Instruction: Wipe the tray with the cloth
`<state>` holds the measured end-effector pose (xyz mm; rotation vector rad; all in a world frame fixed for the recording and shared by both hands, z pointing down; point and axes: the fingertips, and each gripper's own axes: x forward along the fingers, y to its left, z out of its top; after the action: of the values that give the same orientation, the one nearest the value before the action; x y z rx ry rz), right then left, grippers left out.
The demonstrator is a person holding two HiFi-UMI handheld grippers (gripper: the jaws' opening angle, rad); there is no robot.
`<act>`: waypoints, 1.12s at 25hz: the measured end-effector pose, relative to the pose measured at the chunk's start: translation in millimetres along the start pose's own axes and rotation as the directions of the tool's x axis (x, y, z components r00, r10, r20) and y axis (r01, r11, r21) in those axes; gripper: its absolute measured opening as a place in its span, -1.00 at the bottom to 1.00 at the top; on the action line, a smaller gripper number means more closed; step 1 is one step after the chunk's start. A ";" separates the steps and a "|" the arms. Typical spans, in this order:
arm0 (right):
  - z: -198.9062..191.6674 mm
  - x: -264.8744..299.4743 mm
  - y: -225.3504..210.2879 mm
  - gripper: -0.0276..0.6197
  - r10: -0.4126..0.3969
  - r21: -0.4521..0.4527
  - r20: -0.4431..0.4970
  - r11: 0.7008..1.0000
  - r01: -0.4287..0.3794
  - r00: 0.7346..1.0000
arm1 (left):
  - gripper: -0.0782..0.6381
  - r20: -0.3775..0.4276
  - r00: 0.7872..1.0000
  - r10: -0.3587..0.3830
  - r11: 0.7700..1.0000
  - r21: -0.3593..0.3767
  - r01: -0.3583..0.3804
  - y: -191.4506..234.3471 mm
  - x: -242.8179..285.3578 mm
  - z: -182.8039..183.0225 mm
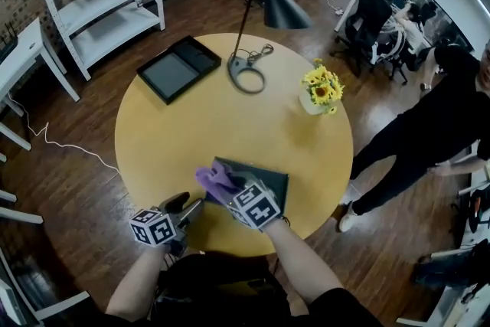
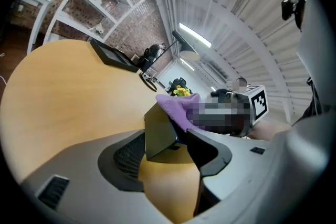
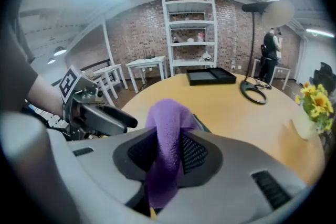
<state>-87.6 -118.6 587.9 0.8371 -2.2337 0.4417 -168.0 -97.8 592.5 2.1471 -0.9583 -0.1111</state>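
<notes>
A dark tray [image 1: 269, 181] lies near the front edge of the round yellow table [image 1: 168, 142]. My right gripper [image 1: 227, 192] is shut on a purple cloth [image 1: 214, 178] and holds it over the tray's left end. In the right gripper view the cloth [image 3: 167, 131] hangs bunched between the jaws of the right gripper [image 3: 167, 157]. My left gripper [image 1: 191, 206] sits at the tray's near left corner. In the left gripper view that corner of the tray [image 2: 157, 132] lies inside the jaws of the left gripper [image 2: 165, 153], which stand wide and open around it.
A second black tray [image 1: 178, 67] lies at the table's far left. A black desk lamp [image 1: 249, 74] stands at the back and a vase of sunflowers [image 1: 321, 92] at the right. White shelves [image 1: 107, 4] stand beyond. A person in black [image 1: 436, 126] stands right of the table.
</notes>
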 end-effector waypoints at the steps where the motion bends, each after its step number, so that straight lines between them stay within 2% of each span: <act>1: 2.9 7.6 13.3 -0.61 0.023 -0.040 -0.007 0.999 -0.023 1.000 | -0.11 0.017 1.000 0.006 1.000 -0.016 -0.006 3.0 -4.8 2.4; 4: -3.2 18.9 36.6 -0.61 0.057 -0.169 -0.037 0.984 -0.063 0.998 | -0.11 0.036 0.999 0.022 0.999 -0.033 -0.021 8.0 -13.8 5.5; 5: -8.3 18.9 36.5 -0.61 0.070 -0.171 -0.037 0.982 -0.076 0.997 | -0.11 0.035 0.999 0.025 0.999 -0.033 -0.024 8.8 -14.8 5.1; 8: -28.4 11.5 26.8 -0.61 0.125 -0.107 -0.059 0.986 -0.131 0.990 | -0.11 0.019 0.999 0.031 0.999 -0.032 -0.030 8.9 -14.9 0.5; 11: -44.6 -2.6 16.3 -0.61 0.123 -0.096 -0.078 0.987 -0.130 0.989 | -0.11 -0.004 1.000 0.028 0.999 -0.030 -0.028 7.2 -13.2 -5.6; 19: -76.6 -34.6 -9.6 -0.61 0.007 -0.093 -0.147 0.995 -0.021 0.989 | -0.11 -0.030 0.999 -0.010 1.000 -0.004 0.009 -7.1 10.2 -3.8; 24: -108.7 -62.6 -34.3 -0.61 -0.071 -0.034 -0.207 0.997 0.065 0.976 | -0.11 -0.038 0.999 -0.034 0.999 0.002 0.034 -14.3 22.1 -4.6; 28: -125.5 -74.0 -46.7 -0.61 -0.127 -0.042 -0.253 0.992 0.120 0.959 | -0.11 -0.054 0.998 -0.036 0.999 -0.002 0.036 -15.7 25.4 -10.3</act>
<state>46.5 -55.1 625.5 0.8500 -1.9345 0.4337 -136.7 -101.8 594.6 2.1555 -0.8892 -0.0712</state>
